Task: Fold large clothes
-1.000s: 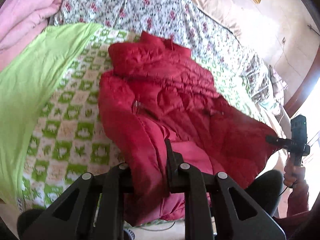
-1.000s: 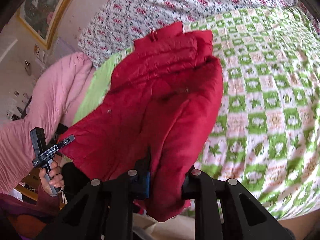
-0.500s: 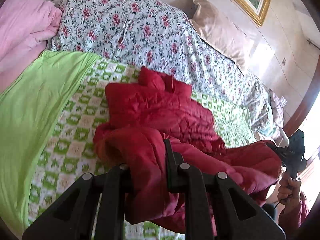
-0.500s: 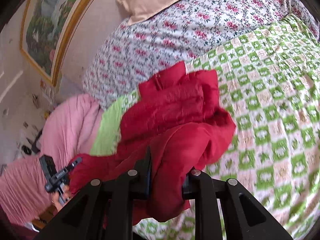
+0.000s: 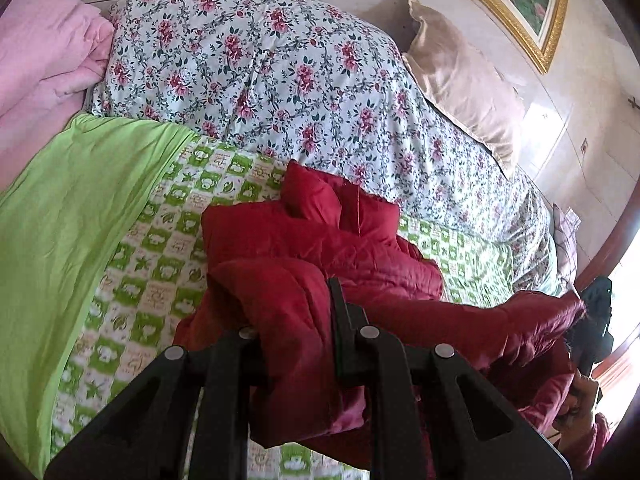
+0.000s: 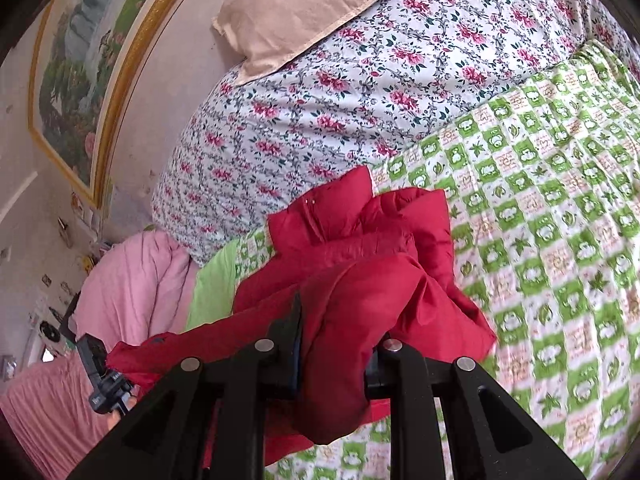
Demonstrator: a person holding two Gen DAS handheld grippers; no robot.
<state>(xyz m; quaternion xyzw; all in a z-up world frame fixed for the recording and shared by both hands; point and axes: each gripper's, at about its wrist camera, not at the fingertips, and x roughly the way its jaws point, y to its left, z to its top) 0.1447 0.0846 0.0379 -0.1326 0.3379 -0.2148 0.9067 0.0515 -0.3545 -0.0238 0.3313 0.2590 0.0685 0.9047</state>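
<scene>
A red padded jacket [image 5: 320, 240] lies on the green-checked bedspread [image 5: 160, 280], collar toward the floral quilt. Its lower half is lifted and doubled over the upper half. My left gripper [image 5: 296, 320] is shut on one corner of the hem, red cloth bunched between its fingers. In the right wrist view the same jacket [image 6: 380, 232] hangs from my right gripper [image 6: 340, 328], shut on the other hem corner. The hem stretches taut between both grippers. The right gripper [image 5: 592, 312] shows at the far right of the left wrist view, the left gripper [image 6: 100, 372] at the lower left of the right wrist view.
A floral quilt [image 5: 260, 72] is heaped behind the jacket, a beige pillow [image 5: 464, 80] on it. Pink bedding [image 5: 44, 56] lies at the left, a plain green sheet [image 5: 72, 208] beside the checked bedspread [image 6: 560, 200]. A gold-framed picture [image 6: 80, 60] hangs on the wall.
Both grippers have risen and moved toward the collar, carrying the hem with them. The jacket, flat and spread out before, is now doubled over itself.
</scene>
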